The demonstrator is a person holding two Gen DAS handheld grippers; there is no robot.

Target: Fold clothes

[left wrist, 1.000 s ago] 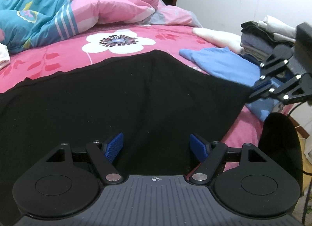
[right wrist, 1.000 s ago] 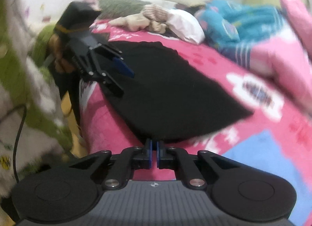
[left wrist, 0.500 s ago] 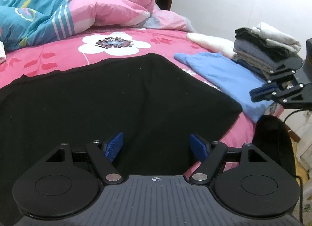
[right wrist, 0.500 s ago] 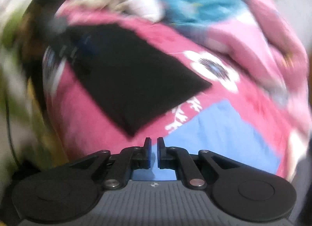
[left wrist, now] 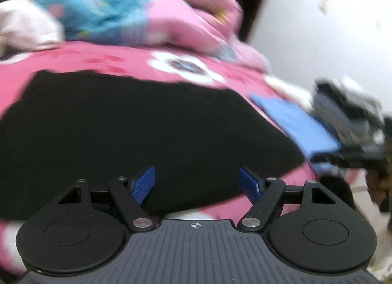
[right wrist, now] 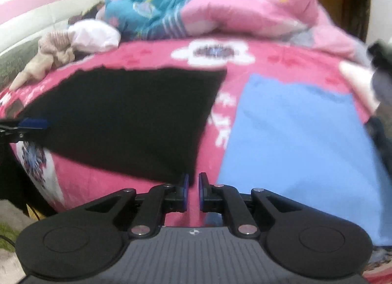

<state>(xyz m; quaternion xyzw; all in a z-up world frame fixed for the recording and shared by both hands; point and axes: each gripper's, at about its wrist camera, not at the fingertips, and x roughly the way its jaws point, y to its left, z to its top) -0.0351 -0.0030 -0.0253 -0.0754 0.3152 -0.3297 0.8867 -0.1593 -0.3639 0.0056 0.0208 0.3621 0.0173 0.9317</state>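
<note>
**Inspector:** Report the item under task.

**Assistant:** A black garment [left wrist: 137,132] lies spread flat on the pink floral bedsheet [left wrist: 80,60]. In the left wrist view it fills the centre of the frame; in the right wrist view it sits at about ten o'clock from the right gripper [right wrist: 193,192]. A blue garment [right wrist: 291,147] lies beside it at two o'clock in that view, apart from it, with a strip of sheet between.

**Inspector:** Gripper states?

**Assistant:** The left gripper [left wrist: 197,182] stands wide, nothing between its blue pads [left wrist: 143,183], hovering over the near edge of the black cloth. The right gripper's jaws have just been opening and show only a narrow slit; nothing lies between them, only sheet beyond.

**Inspector:** Handling assessment?

**Assistant:** Judged light, soft and limp: it will sag and drape as soon as lifted, with no stiffness to hold a fold line. It is not fragile. The dark, matte surface hides seams, so which edge is hem or collar cannot be told.

**Inspector:** Recommended hold?

**Assistant:** Pinch at two corners of one edge, one gripper each. The pointed corner at twelve o'clock from the right gripper [right wrist: 221,73] is the clearest target. Grip one layer cleanly and avoid catching the sheet beneath.

**Inspector:** Other items?

**Assistant:** A stack of folded clothes [left wrist: 348,110] at three o'clock in the left view; a bunched quilt [right wrist: 220,5] at twelve.
</note>
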